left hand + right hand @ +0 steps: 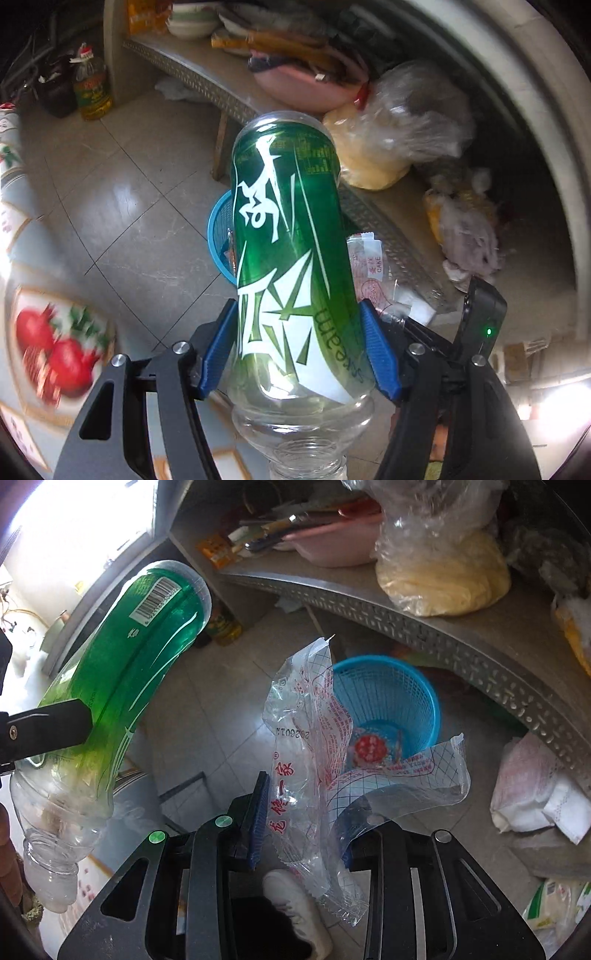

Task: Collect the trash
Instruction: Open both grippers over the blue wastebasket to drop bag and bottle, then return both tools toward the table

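Observation:
A clear plastic bottle (288, 258) with a green label sits between the blue pads of my left gripper (297, 314), which is shut on its lower body, neck toward the camera. In the right wrist view the same bottle (122, 686) hangs at the left with a black finger (48, 731) against it. My right gripper (306, 823) is shut on a crumpled clear wrapper (306, 746) with red print. Below and beyond both stands a blue mesh basket (424, 686) on the floor, with a printed wrapper lying inside. The bottle hides most of the basket (218, 229) in the left wrist view.
A metal shelf edge (424, 624) curves over the basket, loaded with a pink basin (332, 542) and a bag of yellow stuff (443, 579). An oil bottle (90, 92) stands on the tiled floor. A pomegranate-printed box (55, 350) is at the left. A white shoe (295, 904) is below my right gripper.

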`<move>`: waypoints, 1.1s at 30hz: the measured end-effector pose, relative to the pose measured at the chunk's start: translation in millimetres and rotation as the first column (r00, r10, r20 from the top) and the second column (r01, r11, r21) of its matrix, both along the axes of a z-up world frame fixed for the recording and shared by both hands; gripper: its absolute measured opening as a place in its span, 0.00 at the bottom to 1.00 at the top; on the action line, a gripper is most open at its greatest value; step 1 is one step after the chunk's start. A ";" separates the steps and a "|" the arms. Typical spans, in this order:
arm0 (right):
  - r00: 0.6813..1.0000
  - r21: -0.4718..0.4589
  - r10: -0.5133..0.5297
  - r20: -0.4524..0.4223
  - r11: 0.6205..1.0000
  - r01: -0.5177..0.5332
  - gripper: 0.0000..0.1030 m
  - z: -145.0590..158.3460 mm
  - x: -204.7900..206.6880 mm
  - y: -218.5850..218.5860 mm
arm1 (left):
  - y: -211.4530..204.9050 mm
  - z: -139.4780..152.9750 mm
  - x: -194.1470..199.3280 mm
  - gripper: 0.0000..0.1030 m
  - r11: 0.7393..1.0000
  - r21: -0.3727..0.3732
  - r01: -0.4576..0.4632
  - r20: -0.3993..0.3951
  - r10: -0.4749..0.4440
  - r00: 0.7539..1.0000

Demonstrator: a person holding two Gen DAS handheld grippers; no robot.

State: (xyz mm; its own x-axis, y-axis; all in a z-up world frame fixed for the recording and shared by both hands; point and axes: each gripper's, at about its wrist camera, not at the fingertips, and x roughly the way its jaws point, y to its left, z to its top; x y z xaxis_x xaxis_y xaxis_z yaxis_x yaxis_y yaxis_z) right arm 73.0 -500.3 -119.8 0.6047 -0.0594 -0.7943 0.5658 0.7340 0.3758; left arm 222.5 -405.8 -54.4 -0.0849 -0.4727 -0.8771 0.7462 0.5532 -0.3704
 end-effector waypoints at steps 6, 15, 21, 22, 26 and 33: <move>0.996 0.018 -0.045 -0.077 0.999 0.047 0.36 -55.7 46.2 -46.6 | -63.7 -54.0 26.7 0.62 0.995 0.095 -0.002 -0.024 0.005 1.000; 0.970 0.001 -0.144 -0.195 0.989 0.147 0.66 -124.8 54.8 -77.8 | -84.2 -79.4 53.5 0.70 0.991 0.111 -0.074 -0.026 0.077 0.997; 0.978 -0.041 -0.149 -0.149 0.989 0.144 0.66 -111.3 13.3 -50.9 | -61.1 -56.9 52.6 0.70 0.995 0.073 -0.074 0.021 0.073 0.997; 0.978 -0.046 -0.151 -0.141 0.988 0.145 0.66 -106.7 4.1 -44.7 | -55.6 -50.8 50.5 0.70 0.995 0.066 -0.074 0.027 0.072 0.997; 0.982 -0.067 -0.158 -0.106 0.986 0.151 0.66 -92.0 -24.2 -39.3 | -32.8 -21.1 37.8 0.70 0.998 0.038 -0.057 0.070 0.054 0.996; 0.991 -0.124 -0.119 -0.060 0.986 0.111 0.66 -50.4 -69.3 3.1 | 29.9 39.4 6.4 0.71 0.998 -0.060 -0.025 0.126 0.032 0.991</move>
